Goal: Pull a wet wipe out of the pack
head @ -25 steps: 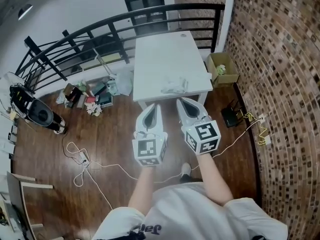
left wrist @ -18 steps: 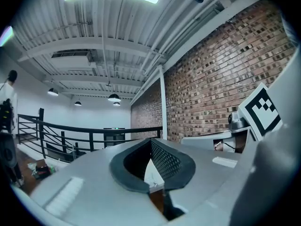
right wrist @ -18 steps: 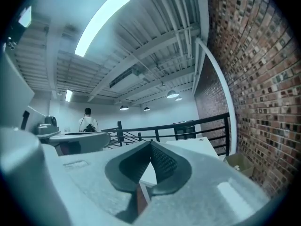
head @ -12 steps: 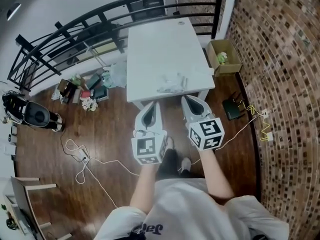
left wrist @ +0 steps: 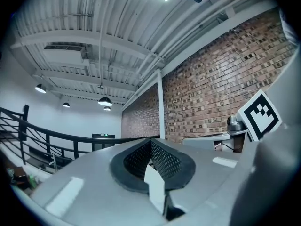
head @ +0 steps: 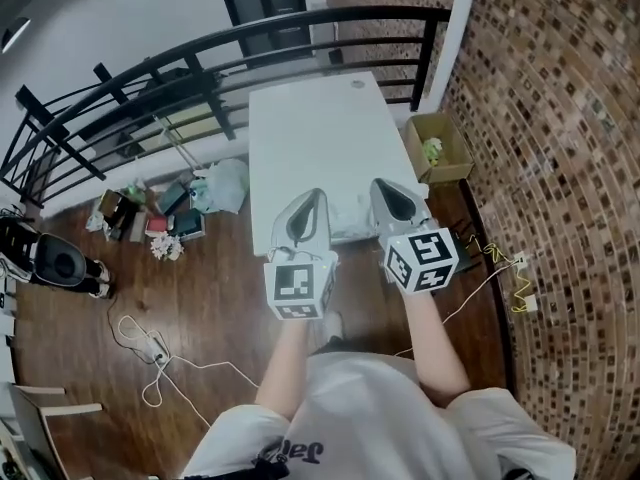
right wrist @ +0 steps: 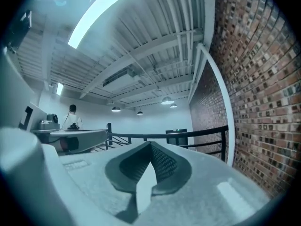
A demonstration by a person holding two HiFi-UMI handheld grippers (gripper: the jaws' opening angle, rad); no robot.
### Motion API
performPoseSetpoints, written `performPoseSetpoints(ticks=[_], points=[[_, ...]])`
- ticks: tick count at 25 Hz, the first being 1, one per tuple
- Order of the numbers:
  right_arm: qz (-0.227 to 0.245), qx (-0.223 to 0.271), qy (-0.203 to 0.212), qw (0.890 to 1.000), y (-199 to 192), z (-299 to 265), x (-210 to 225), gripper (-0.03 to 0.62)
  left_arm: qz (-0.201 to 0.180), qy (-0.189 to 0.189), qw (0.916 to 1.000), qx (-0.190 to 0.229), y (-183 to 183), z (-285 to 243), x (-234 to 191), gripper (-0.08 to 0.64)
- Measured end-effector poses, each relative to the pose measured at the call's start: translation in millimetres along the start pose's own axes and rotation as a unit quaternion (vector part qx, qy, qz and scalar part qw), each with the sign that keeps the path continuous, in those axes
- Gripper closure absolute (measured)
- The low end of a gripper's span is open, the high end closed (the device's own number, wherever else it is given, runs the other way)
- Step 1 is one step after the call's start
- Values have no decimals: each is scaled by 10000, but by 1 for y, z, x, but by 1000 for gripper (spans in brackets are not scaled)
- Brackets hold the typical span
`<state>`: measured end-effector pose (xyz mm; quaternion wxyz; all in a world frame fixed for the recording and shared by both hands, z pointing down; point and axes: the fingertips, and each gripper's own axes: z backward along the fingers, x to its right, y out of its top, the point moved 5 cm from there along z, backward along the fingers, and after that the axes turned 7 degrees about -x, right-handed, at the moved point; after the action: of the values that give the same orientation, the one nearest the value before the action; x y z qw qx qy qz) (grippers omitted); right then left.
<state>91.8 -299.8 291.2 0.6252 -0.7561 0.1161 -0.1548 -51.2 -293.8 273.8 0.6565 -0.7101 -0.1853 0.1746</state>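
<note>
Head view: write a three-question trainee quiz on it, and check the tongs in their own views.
1. Short answer: what colour is the table?
2. True or false: the left tongs and the right tongs are both shut, with nothing between them.
3. Pick one: the cardboard box stands A) on the table, B) on the floor between the table and the brick wall, C) hung on the railing.

Key: 1 white; 2 true; 3 B.
</note>
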Motion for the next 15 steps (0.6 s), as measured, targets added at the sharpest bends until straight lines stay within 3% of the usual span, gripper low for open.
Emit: performPoseSetpoints(ticks=[7, 15], points=[[-153, -206, 134, 9996, -15, -53, -7, 600, 530, -421, 9977, -48, 6, -39, -53, 543], [-375, -419, 168, 9983, -41, -82, 34, 600, 377, -365, 9981, -332, -38, -75, -76, 543]])
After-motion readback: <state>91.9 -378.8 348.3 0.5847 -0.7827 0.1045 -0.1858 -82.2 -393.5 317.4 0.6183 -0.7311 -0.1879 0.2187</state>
